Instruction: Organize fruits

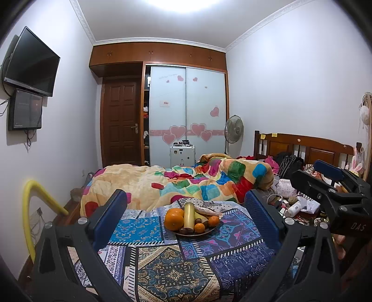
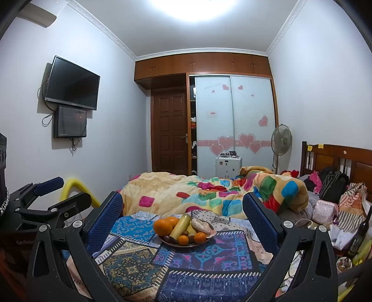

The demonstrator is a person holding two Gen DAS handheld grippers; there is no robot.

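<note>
Ahead on the patterned cloth (image 1: 176, 262) sits my fruit plate (image 1: 193, 232); left gripper (image 1: 186, 218) and right gripper (image 2: 183, 220) both spread wide, empty; rumpled blanket (image 1: 186, 181) beyond, clutter (image 1: 300, 204) right.

You stood in a bedroom with pale walls (image 2: 325, 81) and a bright ceiling light (image 2: 190, 7). On the left wall hung a TV (image 2: 72, 83) with a smaller screen (image 2: 71, 123) just below it. At the far end were a brown door (image 2: 171, 132) and a wardrobe (image 2: 234, 116) with heart stickers, a fan (image 2: 281, 140) beside it. A bed (image 2: 337, 160) with a colourful blanket (image 2: 209, 192) filled the right side.
</note>
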